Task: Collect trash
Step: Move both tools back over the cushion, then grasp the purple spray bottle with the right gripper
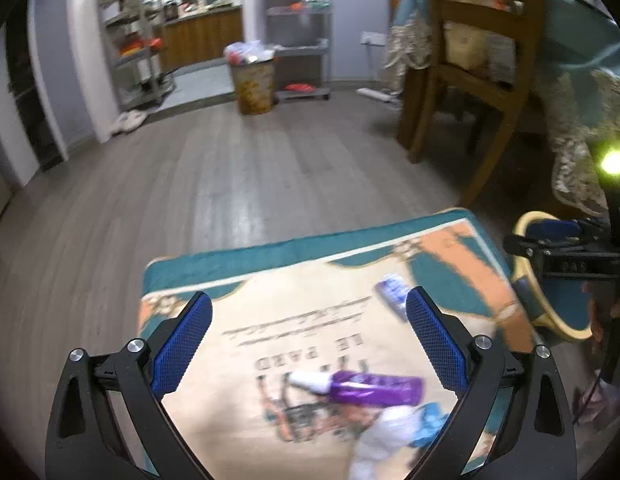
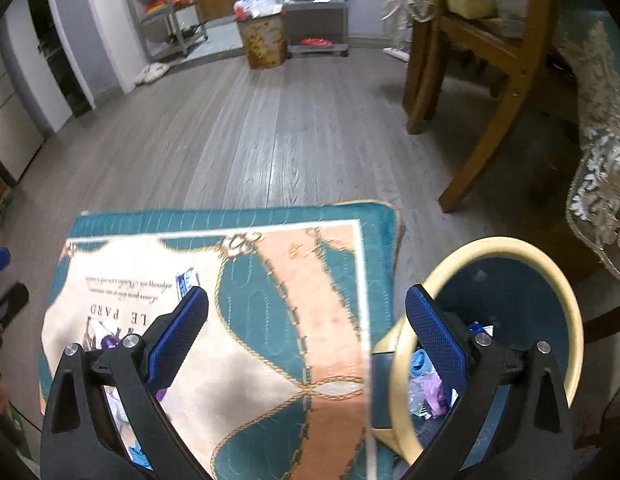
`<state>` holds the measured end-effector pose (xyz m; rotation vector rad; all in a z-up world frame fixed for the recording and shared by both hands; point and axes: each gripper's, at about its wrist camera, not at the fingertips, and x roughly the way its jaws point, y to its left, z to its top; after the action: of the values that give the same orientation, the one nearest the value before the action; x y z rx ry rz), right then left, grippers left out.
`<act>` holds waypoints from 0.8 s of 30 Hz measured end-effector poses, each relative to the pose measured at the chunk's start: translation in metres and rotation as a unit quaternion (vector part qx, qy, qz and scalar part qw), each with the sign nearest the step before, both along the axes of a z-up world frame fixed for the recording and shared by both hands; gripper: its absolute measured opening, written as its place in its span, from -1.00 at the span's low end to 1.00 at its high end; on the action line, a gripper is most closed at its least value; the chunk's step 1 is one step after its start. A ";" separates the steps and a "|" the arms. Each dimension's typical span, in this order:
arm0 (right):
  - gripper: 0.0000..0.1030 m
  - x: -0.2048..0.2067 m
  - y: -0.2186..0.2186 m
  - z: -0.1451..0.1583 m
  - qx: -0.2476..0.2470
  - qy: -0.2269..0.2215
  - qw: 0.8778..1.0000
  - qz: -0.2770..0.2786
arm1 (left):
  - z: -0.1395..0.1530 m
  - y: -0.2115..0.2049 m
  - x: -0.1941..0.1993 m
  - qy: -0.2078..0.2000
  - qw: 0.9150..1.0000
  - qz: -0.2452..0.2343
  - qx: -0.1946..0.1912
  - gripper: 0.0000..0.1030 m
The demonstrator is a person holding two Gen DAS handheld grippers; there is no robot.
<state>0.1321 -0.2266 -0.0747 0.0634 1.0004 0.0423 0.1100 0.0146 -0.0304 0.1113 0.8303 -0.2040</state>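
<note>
Some trash already sits in the round blue bin with a cream rim (image 2: 566,280), just right of the teal and cream picture mat (image 2: 269,320) on the floor. More is left on the mat: a purple plastic bottle with a white cap (image 1: 370,390), a crumpled white and blue wrapper (image 1: 394,428) near it, and a small blue and white packet (image 1: 392,292) farther off. The left tool (image 1: 310,344) is wide open and empty above the bottle. The right tool (image 2: 307,336) is wide open and empty too, by the bin.
</note>
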 end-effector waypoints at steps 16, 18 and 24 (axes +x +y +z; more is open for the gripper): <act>0.49 -0.023 0.130 -0.049 0.033 0.065 0.975 0.210 | -0.011 0.064 0.013 0.034 0.995 0.092 -0.005 0.88; 0.32 -0.027 0.150 -0.054 0.022 0.068 0.967 0.243 | -0.014 0.070 0.014 0.040 0.994 0.101 0.000 0.88; 0.07 -0.034 0.180 -0.074 -0.008 0.085 0.956 0.280 | -0.015 0.089 0.014 0.052 0.991 0.120 -0.021 0.88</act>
<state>0.0986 -0.0469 -0.1485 -0.2368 1.1647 0.5553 0.1239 0.1041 -0.0453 -0.0393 0.9347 0.0008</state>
